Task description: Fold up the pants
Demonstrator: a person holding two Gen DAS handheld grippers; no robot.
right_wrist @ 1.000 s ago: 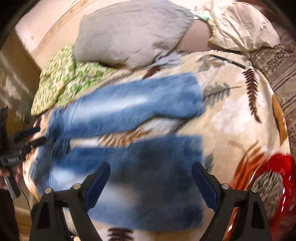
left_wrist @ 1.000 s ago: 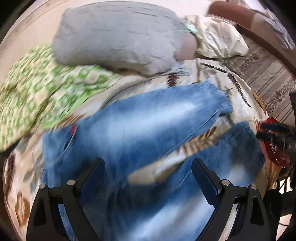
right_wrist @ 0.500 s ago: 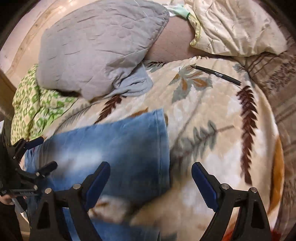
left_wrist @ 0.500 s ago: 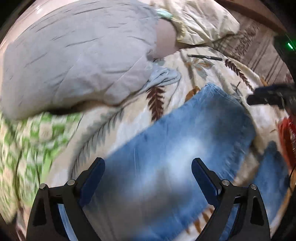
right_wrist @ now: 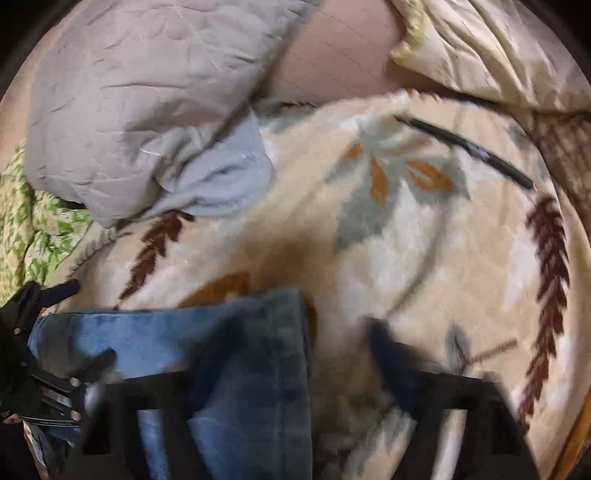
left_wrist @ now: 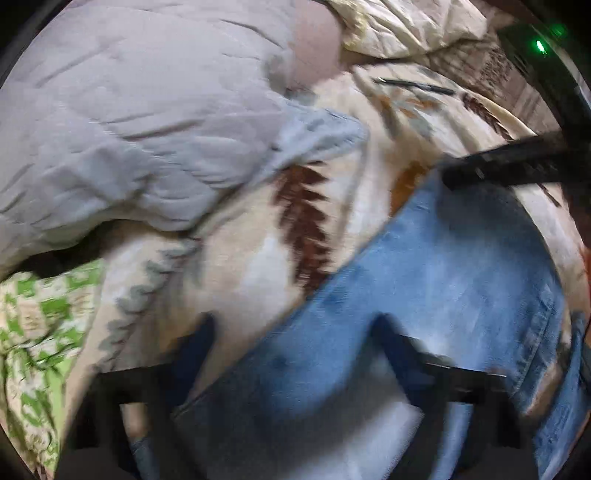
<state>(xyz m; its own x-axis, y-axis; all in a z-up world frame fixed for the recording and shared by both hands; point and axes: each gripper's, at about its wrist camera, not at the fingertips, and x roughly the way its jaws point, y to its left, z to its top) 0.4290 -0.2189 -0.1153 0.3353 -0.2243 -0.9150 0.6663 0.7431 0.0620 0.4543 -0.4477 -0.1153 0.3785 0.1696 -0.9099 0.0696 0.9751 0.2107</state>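
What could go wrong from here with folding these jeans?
The left claw, its jaws just closing, straddles the edge of the jeans, so it may pinch the leaf-print blanket too. The right claw, also just closing, straddles the leg hem and may catch only the top layer. The pen lying on the blanket could get swept into the fold.

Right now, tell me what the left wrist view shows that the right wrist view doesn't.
Only the left wrist view: a green indicator light and the right gripper at the far edge of the jeans.
Only the right wrist view: the left gripper, at the frame's left edge.
Both: jeans, grey quilt, green patterned cloth, pen, cream pillow, leaf-print blanket. Both grippers' jaws have just been closing, with denim between them but not yet pinched.
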